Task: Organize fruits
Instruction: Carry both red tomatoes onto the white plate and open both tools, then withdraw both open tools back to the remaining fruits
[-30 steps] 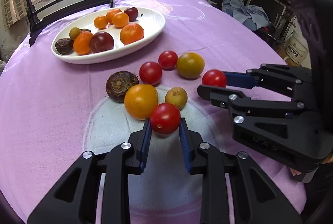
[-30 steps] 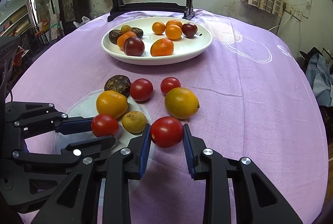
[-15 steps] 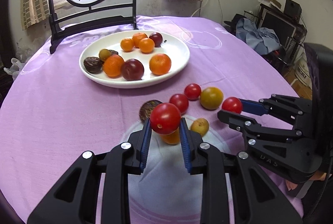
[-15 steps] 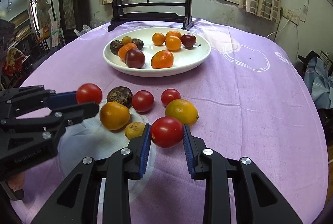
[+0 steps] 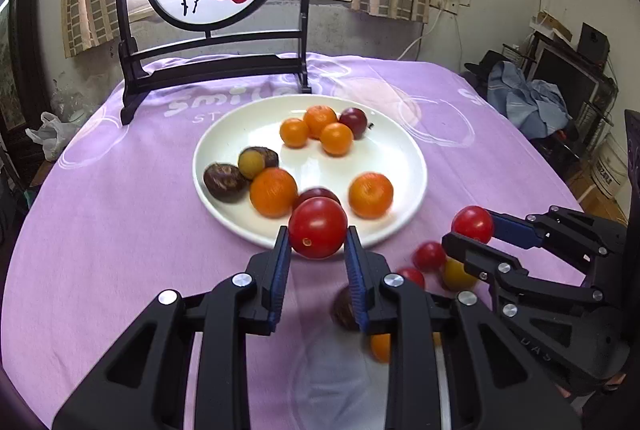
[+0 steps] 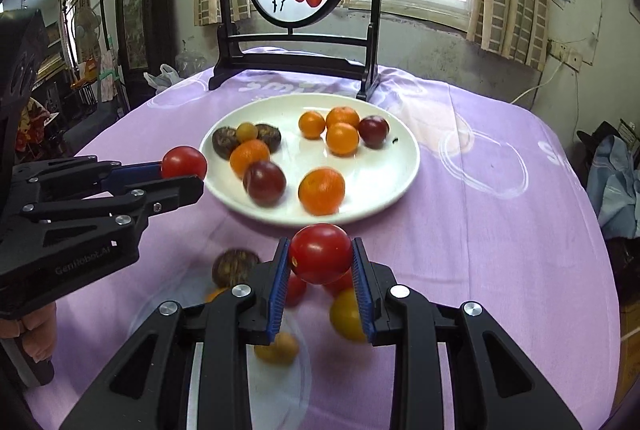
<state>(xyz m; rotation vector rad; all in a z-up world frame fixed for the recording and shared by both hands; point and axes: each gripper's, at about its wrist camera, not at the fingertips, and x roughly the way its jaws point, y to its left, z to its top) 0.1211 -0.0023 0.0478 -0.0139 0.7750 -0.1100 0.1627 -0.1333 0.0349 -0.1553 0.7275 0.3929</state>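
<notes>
Two cherry tomatoes are in the air at once, one in each gripper. The left gripper (image 5: pixel 316 250) is clamped narrow on its cherry tomato (image 5: pixel 318 227), which hangs over the near rim of the white plate (image 5: pixel 224 138). The right gripper (image 6: pixel 320 270) pinches the other cherry tomato (image 6: pixel 321 253) over the purple tablecloth (image 6: pixel 500 250), just short of that same rim.

My judgement is that the main risk is a roll-off. Each tomato is round, smooth and caught only at its sides by the blue pads (image 5: pixel 280 270), so a tilt or a jolt could squirt it out onto the cloth, where it might run to the table's edge. Too hard a squeeze could split the skin. Both grippers aim at the near side of the plate, so they could knock each other. A release from height could also send a tomato bouncing into the mandarin (image 5: pixel 371 194) or the dark plum (image 6: pixel 264 182) and scatter them.

Left wrist view alone shows the right gripper from the side, on the right, above the loose fruit left on the cloth, such as a red tomato (image 5: pixel 429 256). Right wrist view alone shows part of the person's hand (image 6: pixel 28 338) under the left gripper, a brown wrinkled fruit (image 6: pixel 234 266) clear of the fingers, and a small yellow-green fruit (image 6: pixel 280 348) near the table's front edge.
</notes>
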